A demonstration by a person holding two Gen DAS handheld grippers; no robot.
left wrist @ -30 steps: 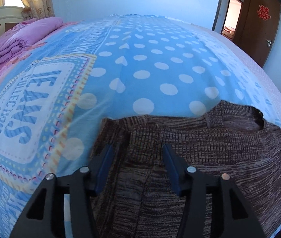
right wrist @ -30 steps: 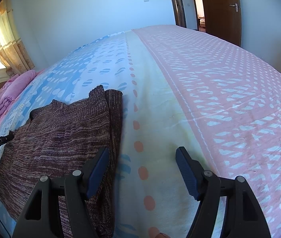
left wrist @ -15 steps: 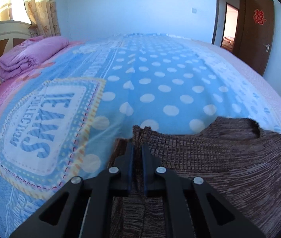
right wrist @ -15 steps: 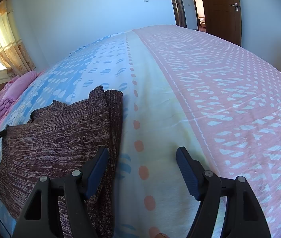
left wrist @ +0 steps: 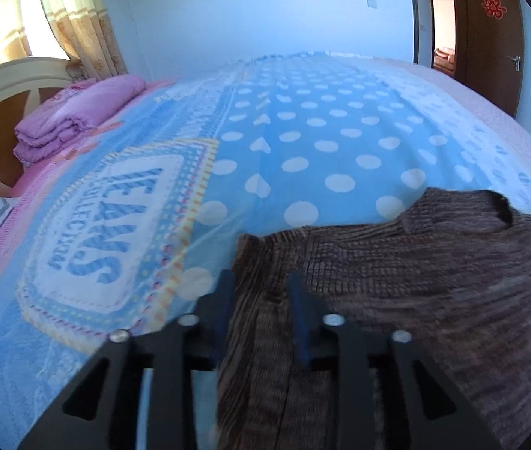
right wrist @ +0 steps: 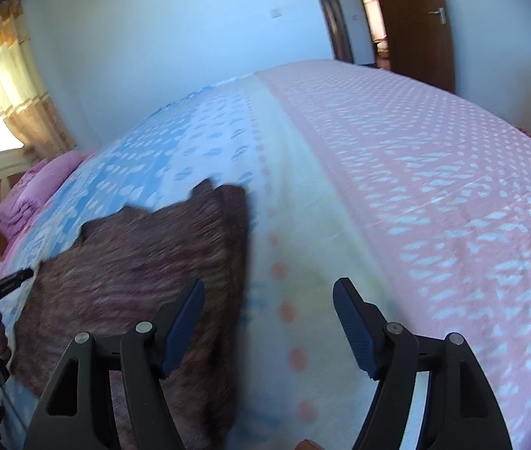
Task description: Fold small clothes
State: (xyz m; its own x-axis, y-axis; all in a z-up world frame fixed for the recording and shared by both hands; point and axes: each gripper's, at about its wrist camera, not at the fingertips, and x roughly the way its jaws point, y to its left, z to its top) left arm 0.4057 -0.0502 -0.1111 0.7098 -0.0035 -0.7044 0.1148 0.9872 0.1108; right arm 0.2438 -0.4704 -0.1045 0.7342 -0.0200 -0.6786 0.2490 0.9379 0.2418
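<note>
A wide bed covered by a blue, cream and pink dotted blanket (right wrist: 359,187) stretches ahead of both grippers. On it, a brown marled knitted sweater (left wrist: 415,270) lies flat, neckline at the far side; in the right wrist view the sweater (right wrist: 145,262) sits ahead and to the left. A folded pink quilt (left wrist: 74,112) rests far ahead to the left, by the cream wooden headboard (left wrist: 6,86). The left gripper (left wrist: 261,300) has its jaws parted, straddling the sweater's near left edge, gripping nothing. The right gripper (right wrist: 269,322) is spread wide above the blanket, its left finger over the sweater's right edge.
</note>
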